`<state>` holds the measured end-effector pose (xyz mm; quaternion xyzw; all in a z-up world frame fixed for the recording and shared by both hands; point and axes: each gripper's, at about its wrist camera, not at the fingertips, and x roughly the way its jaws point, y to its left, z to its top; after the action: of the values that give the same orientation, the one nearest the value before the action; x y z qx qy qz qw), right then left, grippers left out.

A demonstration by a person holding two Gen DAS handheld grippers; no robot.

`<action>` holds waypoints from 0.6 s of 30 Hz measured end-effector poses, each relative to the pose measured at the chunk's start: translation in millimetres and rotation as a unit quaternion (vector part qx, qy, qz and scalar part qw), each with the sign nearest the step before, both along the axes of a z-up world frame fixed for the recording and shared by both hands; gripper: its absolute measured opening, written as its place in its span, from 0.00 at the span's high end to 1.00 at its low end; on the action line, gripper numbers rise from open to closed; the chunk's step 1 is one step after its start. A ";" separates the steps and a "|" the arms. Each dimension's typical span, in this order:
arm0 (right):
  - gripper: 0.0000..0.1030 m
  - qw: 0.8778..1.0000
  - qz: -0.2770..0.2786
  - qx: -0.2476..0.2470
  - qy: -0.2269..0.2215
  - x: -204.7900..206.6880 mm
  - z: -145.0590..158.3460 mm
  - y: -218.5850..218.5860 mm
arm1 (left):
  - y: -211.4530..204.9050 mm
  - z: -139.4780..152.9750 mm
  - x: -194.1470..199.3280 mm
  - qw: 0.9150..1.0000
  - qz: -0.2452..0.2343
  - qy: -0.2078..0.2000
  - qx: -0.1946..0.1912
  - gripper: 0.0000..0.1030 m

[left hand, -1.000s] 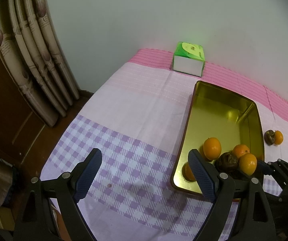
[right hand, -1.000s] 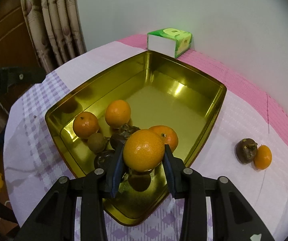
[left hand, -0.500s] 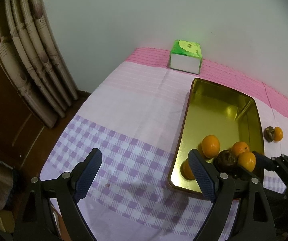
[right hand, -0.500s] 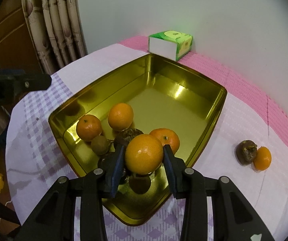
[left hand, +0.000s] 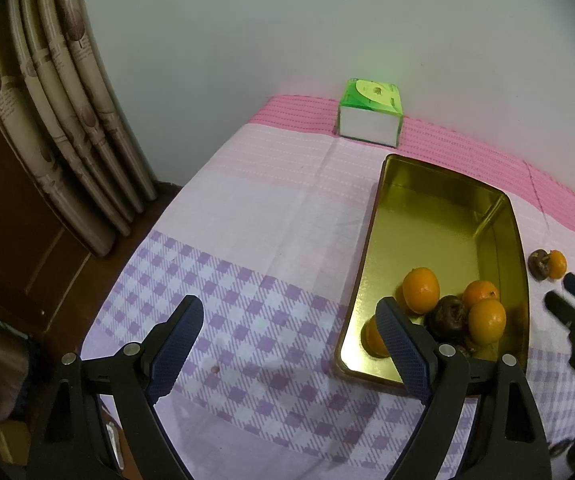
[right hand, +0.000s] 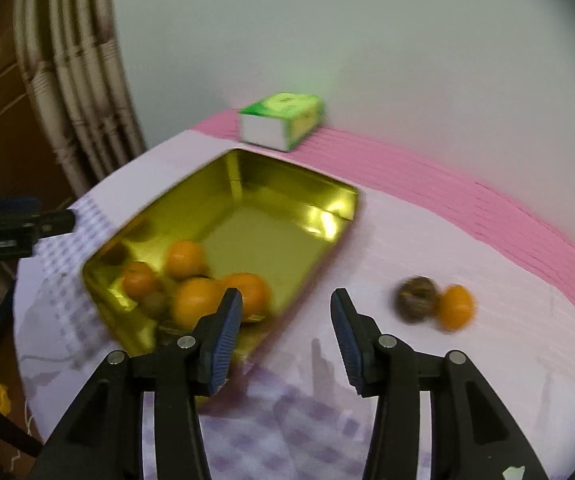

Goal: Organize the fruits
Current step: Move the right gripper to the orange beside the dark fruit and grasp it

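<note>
**Gold tray loaded at near end; two fruits outside**

Gold-coloured rectangular metal tray [left hand: 443, 216] sits on the counter [left hand: 255, 216], which is covered by a pink, white and purple-checked cloth. Oranges [left hand: 420, 290] and a dark brown wrinkled fruit [left hand: 449, 317] lie bunched at the tray's near end; its far end is bare. One small orange [right hand: 456, 306] and one dark brown fruit [right hand: 417, 299] rest on the cloth to the right of the tray, touching each other, well apart from its wall.

Left claw [left hand: 289, 350] stands wide over the checked cloth, just left of the tray, with nothing between its blue pads [left hand: 177, 344].

Right claw [right hand: 285, 334] hovers above the tray's near right corner; its jaws are opening and nothing is between them. That view is blurred.

Green and white carton [left hand: 369, 112] stands at the wall behind the tray. Beige pleated curtain [left hand: 59, 112] hangs at left.
</note>
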<state>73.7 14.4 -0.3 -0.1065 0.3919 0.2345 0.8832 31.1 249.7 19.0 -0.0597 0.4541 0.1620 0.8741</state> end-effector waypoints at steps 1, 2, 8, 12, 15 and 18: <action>0.58 1.000 -0.013 -0.002 0.001 4.4 -0.9 -10.4 | 0.2 0.1 -0.3 1.000 -0.001 0.000 0.001 0.15; 0.58 1.000 -0.027 -0.003 0.003 8.8 -2.1 -21.7 | 0.8 -0.4 -0.7 1.000 -0.001 0.001 0.001 0.15; 0.58 0.997 -0.081 -0.020 0.006 30.3 -13.7 -71.1 | -0.7 -3.4 1.4 1.000 -0.007 0.010 0.001 0.15; 0.58 0.995 -0.099 -0.030 0.012 41.7 -25.6 -88.9 | -3.5 -7.9 5.4 1.000 -0.012 0.017 0.004 0.15; 0.58 0.994 -0.105 -0.030 0.018 50.7 -34.8 -97.1 | -4.8 -11.3 6.9 1.000 -0.017 0.021 0.009 0.15; 0.58 0.994 -0.104 -0.032 0.017 59.9 -41.3 -98.1 | -8.8 -13.7 9.2 0.999 -0.023 0.022 0.013 0.15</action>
<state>133.6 -83.8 -41.6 -0.0898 0.4236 0.1308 0.8919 40.2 240.9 5.3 -0.0340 0.4724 0.1487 0.8681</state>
